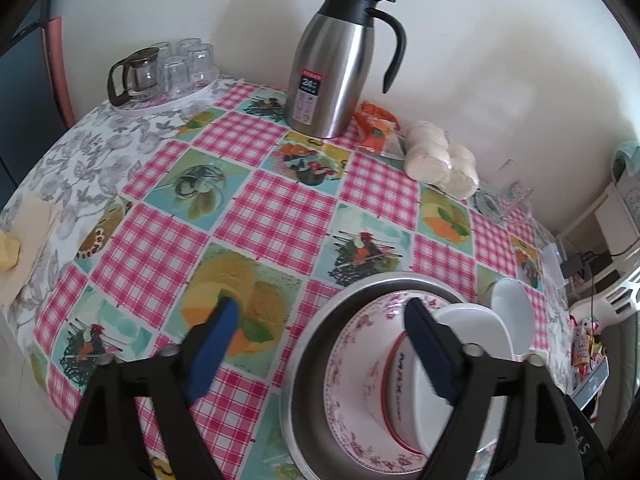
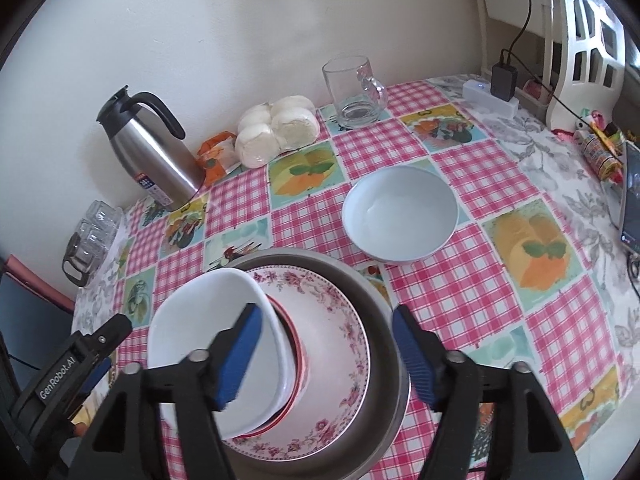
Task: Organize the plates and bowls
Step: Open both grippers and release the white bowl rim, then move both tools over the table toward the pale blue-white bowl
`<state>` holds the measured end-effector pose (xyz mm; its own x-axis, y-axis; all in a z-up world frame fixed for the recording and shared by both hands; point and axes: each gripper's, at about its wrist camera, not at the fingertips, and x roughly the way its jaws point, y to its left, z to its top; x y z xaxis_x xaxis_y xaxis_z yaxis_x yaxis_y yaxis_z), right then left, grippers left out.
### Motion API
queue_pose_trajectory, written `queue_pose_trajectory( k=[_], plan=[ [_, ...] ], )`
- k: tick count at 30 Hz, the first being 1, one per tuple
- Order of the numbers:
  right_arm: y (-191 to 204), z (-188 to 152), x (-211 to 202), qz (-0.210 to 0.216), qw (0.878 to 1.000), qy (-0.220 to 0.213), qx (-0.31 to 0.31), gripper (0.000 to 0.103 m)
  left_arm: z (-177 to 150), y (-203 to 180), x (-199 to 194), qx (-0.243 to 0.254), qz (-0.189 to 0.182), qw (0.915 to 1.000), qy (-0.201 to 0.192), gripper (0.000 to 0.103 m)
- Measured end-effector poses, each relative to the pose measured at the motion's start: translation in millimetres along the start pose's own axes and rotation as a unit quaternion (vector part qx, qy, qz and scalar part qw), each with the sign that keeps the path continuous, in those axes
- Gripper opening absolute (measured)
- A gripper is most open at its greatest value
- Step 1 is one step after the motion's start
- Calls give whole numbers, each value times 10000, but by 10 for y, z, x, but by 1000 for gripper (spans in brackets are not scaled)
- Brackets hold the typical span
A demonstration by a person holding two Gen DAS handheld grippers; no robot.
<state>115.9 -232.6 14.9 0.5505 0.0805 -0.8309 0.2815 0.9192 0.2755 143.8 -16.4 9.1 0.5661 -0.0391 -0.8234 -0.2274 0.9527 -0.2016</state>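
Note:
A metal pan [image 2: 380, 292] [image 1: 304, 344] holds a pink floral plate [image 2: 340, 344] [image 1: 352, 344]. A white bowl with a red rim [image 2: 208, 332] [image 1: 460, 364] lies tilted on that plate. A second white bowl [image 2: 400, 212] [image 1: 512, 312] stands alone on the checked tablecloth beyond the pan. My left gripper [image 1: 320, 344] is open, its right finger over the plate and tilted bowl, its left finger over the cloth. It also shows at the left of the right wrist view [image 2: 80, 356]. My right gripper [image 2: 326, 354] is open and empty above the plate, its left finger over the tilted bowl.
A steel thermos jug [image 1: 340, 64] [image 2: 148, 152] stands by the wall with bagged buns [image 1: 440, 160] [image 2: 276, 128] and an orange packet [image 1: 376, 124]. A glass mug [image 2: 354, 92] stands at the back. A tray of glasses [image 1: 168, 76], a power strip [image 2: 492, 96] and a phone [image 2: 632, 200] sit at the table's edges.

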Motion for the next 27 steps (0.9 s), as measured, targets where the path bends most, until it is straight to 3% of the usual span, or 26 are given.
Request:
queue_pose_trajectory(
  k=[4,10,27],
  plan=[
    [0,9,12,-27,10000,-1,-29,82,-1,30,1,-35,71,10000,-46,89],
    [0,16,6,6,10000,-66,-42,102,-3,35,16,-36,187,9998,-69,93],
    [-76,23,4,-35,9999,-88,43,103,-22,9,-2,-26,238,9997,-67,95]
  ],
)
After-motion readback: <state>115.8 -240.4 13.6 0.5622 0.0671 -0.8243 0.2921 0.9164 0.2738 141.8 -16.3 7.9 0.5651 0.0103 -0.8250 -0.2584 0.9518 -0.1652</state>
